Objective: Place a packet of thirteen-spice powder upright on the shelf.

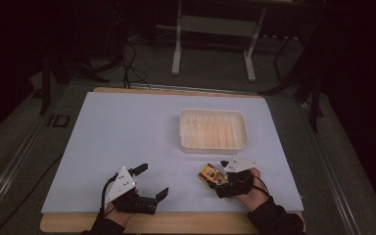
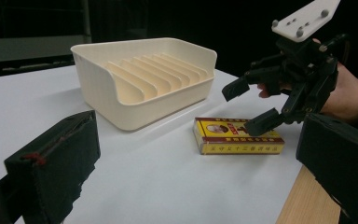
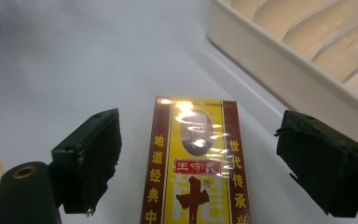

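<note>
Black right gripper [image 1: 223,172] (jaws spread) straddles the box [image 1: 210,175].

the room is dark, with light falling mainly on the table [image 1: 127,142], whose pale bluish-white top sits on a wooden board showing along the near and far edges. around it lies a grey-green floor [image 1: 24,147]. beyond the far edge stands a white metal frame [image 1: 213,29] with two upright legs on flat feet. black cables [image 1: 129,63] trail over the floor to the left of it. dark stands and legs rise at both sides, their tops lost in shadow. the walls cannot be made out.
</note>
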Available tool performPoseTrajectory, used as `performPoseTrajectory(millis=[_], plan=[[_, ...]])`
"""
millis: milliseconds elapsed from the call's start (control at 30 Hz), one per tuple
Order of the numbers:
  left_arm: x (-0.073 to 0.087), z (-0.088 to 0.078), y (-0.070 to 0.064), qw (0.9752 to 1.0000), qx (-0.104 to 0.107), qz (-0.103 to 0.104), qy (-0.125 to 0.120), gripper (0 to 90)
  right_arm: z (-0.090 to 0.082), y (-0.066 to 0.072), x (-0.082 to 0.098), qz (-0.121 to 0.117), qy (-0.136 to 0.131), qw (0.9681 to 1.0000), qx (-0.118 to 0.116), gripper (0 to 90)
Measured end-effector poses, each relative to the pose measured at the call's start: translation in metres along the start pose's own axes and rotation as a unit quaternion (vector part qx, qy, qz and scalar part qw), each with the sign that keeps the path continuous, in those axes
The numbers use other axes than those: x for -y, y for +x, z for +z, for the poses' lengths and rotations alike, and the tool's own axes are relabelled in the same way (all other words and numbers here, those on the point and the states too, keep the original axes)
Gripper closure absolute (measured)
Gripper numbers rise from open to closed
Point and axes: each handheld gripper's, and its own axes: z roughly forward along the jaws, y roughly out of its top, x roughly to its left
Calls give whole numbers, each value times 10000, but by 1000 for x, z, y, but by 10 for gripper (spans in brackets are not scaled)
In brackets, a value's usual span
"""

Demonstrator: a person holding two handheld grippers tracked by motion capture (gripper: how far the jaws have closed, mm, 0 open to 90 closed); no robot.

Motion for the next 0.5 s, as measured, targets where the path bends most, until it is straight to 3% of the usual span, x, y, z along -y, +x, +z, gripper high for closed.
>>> performPoseTrajectory(millis=[500], plan=[[1,2,0,10000,23,44,52,6,19,-5,13,133,587,9981,-150,222]])
